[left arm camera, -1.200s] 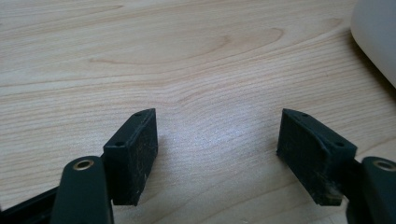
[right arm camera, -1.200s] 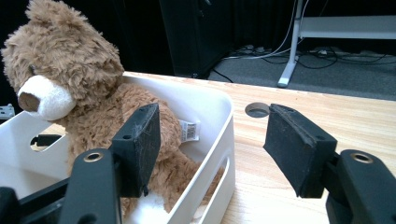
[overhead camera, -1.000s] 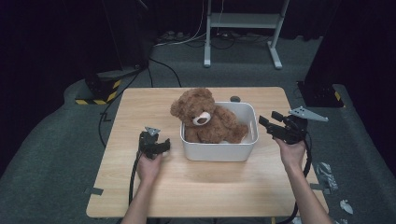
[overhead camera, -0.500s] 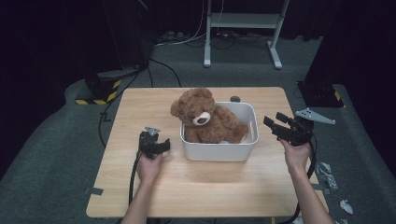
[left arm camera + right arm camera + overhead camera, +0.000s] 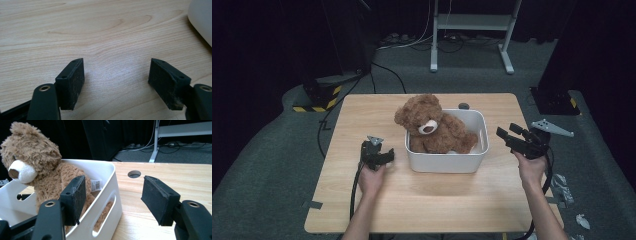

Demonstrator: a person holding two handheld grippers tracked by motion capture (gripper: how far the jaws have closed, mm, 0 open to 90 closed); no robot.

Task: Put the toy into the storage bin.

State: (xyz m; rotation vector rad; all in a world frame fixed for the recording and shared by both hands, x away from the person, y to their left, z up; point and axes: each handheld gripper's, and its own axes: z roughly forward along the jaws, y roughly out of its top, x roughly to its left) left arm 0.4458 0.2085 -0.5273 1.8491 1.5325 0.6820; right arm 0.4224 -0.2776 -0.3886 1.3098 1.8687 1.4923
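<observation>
One teddy bear (image 5: pixel 432 125), legs hidden by bin (image 5: pixel 447 161)

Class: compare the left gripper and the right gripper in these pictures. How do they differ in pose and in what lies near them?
1. The left gripper sits low over the pale wooden table; the right gripper is raised beside the table's edge.
2. The left gripper's jaws frame bare wood; the right gripper's jaws point toward the white plastic bin holding the brown plush teddy bear.
Shared: both are black, open and hold nothing.
</observation>
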